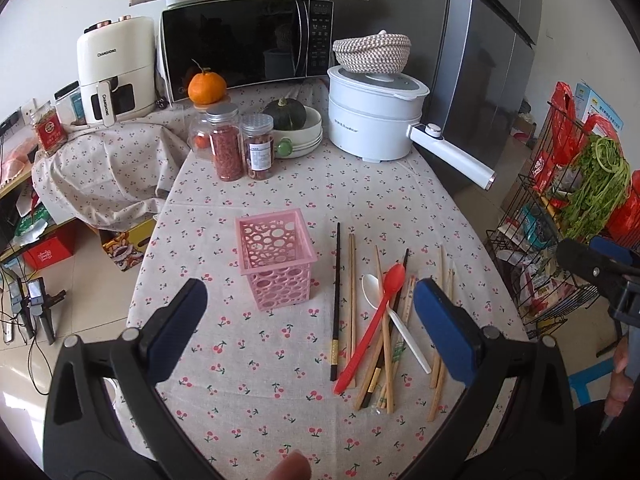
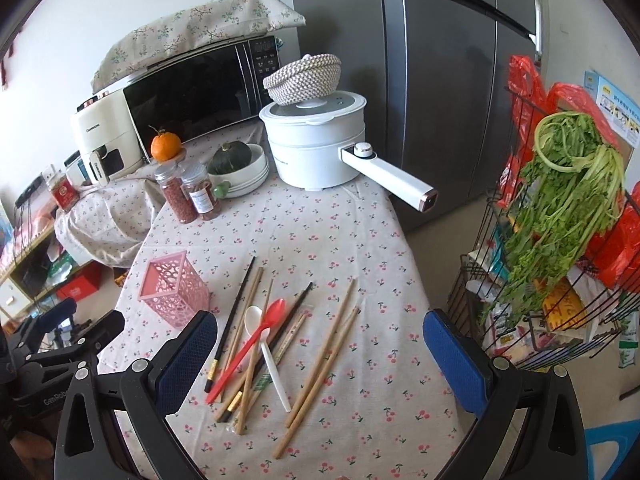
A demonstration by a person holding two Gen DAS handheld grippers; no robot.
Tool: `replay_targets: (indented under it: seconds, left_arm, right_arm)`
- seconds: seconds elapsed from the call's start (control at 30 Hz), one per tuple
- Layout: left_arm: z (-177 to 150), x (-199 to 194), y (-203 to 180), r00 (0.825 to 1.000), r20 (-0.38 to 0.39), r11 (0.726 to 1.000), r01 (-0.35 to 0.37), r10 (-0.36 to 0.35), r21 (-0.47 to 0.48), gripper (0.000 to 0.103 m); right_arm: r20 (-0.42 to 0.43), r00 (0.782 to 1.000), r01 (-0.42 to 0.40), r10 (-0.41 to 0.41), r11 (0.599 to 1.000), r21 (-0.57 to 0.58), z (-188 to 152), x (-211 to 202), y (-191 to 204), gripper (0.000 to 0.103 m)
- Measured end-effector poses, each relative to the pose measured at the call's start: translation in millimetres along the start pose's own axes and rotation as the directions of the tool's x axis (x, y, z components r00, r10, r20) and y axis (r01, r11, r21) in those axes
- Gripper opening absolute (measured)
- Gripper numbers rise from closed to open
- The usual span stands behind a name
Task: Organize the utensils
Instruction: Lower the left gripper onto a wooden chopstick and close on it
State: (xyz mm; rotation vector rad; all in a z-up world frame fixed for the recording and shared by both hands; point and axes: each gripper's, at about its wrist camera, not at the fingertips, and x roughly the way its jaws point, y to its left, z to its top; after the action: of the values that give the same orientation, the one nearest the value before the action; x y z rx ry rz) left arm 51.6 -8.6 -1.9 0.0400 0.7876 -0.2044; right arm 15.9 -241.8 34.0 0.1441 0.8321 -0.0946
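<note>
While the left wrist camera looks straight down the table, the left gripper [image 1: 310,320] hovers above the cherry-print tablecloth [image 1: 280,392] with its blue pads spread wide and nothing between them. A pink perforated holder [image 1: 276,258] stands upright just ahead, with open cloth on its near and left sides. To its right lies a loose pile of utensils: a black chopstick [image 1: 337,300] nearest the holder, wooden chopsticks [image 1: 352,284] beside it, then a red spoon [image 1: 370,326] crossing over a white spoon [image 1: 394,324]. This view alone shows a fingertip [image 1: 292,470] at the bottom edge, and the right gripper [image 1: 600,272] off the table's right edge. The far end is crowded by jars [image 1: 228,140], a white electric pot [image 1: 372,116] and a microwave [image 1: 246,46].

From the right wrist camera, the right gripper [image 2: 320,352] is likewise wide open and empty, above the near right part of the cloth. Here the pile sits centrally, and a separate pair of wooden chopsticks [image 2: 320,372] is seen lying apart to its right, with bare cloth beyond them up to the table's right edge. The holder [image 2: 174,292] stands near the left edge. A wire rack [image 2: 520,280] with greens [image 2: 568,184] stands close beside the table on the right. The left gripper [image 2: 60,344] shows at the lower left.
</note>
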Motion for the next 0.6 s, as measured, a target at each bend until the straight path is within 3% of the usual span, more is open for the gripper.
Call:
replay_targets:
  seconds: [0.17,0.27,0.3,0.4,0.47,0.6]
  left_arm:
    - [15.6,44.3,10.4,0.987,-0.141,0.997,0.079,-0.078,-0.003,0.095]
    - [21.3,72.7,4.7,0.954,-0.248,0.985,0.168,-0.172,-0.036,0.078]
    - [24.2,79.2,-0.9,0.944,-0.272,0.982,0.184,-0.186,-0.031,0.072]
    - [33.7,93.2,-22.1,0.931,-0.309,0.978,0.210,-0.193,0.020,0.061]
    - [36.5,103.4,-39.5,0.915,-0.344,0.968,0.244,-0.209,0.061,0.058]
    - [35.6,141.4,-68.2,0.862,-0.453,0.953,0.292,-0.228,0.076,0.043]
  right_arm:
    - [-0.095,0.995,-0.005,0.005,1.000,-0.001,18.2,42.0,-5.8,0.101]
    - [-0.154,0.988,-0.001,0.005,1.000,0.025,19.4,76.4,-17.0,0.095]
    - [-0.181,0.983,-0.003,0.009,0.999,0.036,16.9,88.3,-21.6,0.087]
    - [-0.292,0.956,-0.014,0.036,0.997,0.079,9.7,122.6,-37.5,0.072]
    - [-0.328,0.943,-0.015,0.052,0.993,0.114,7.4,136.9,-49.1,0.068]
    - [-0.370,0.924,-0.040,0.102,0.984,0.172,6.3,155.0,-62.2,0.064]
